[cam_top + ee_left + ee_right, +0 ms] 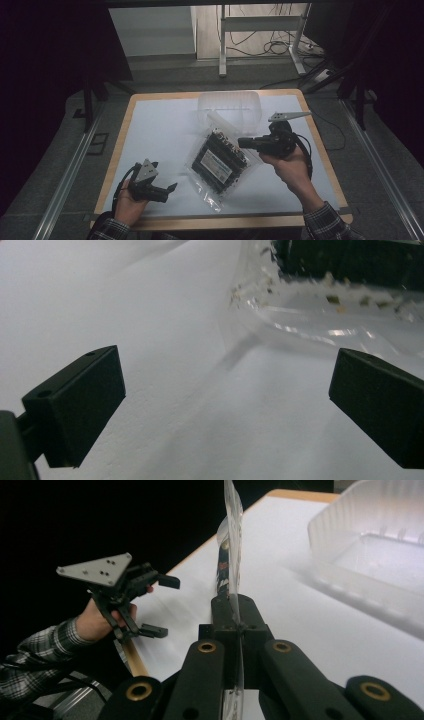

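Note:
A clear plastic bag (pixel 220 162) packed with dark pieces and bearing a blue-and-white label lies tilted on the white table sheet (pixel 160 130), its upper right side lifted. My right gripper (pixel 243 142) is shut on that edge of the bag; in the right gripper view the clear film (pixel 233 545) stands upright, pinched between the closed jaws. My left gripper (pixel 171 188) rests near the front left of the table, open, with nothing between its pads (pixel 80 405). The bag's lower edge (pixel 320 325) lies just beyond them.
A clear, empty plastic tub (pixel 230 107) stands at the back of the table, just behind the bag; it also shows at the right gripper view's upper right as a ribbed tub (pixel 370 555). The table's wooden rim (pixel 117 150) borders the sheet. Dark curtains flank both sides.

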{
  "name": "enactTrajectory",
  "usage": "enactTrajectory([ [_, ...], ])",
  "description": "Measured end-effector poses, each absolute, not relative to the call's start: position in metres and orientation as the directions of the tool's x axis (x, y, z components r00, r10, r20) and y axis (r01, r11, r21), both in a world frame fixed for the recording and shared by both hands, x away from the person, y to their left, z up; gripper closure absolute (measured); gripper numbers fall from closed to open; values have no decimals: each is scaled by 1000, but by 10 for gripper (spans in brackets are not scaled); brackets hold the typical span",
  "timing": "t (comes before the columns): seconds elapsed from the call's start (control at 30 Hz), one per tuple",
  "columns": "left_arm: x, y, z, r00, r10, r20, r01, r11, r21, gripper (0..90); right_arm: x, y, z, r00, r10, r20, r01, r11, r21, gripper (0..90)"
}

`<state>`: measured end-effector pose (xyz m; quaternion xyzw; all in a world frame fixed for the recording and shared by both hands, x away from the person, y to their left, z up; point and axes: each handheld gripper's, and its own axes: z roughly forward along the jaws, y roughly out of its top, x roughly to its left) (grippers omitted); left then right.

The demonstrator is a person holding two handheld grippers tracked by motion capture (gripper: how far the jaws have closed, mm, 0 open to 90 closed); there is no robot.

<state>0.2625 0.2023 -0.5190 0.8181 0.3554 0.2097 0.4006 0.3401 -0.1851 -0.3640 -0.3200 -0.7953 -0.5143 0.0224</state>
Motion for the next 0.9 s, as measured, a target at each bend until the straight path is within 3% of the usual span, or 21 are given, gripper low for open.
enactTrajectory([
  [0.4, 262, 203, -518, 658, 751, 57, 411, -421, 809, 12, 349, -193, -338, -786, 523, 328, 505, 239, 829, 890],
  [0.9, 262, 202, -519, 662, 748, 47, 413, -416, 810, 13, 361, -199, -323, -787, 500, 361, 513, 206, 834, 890],
])
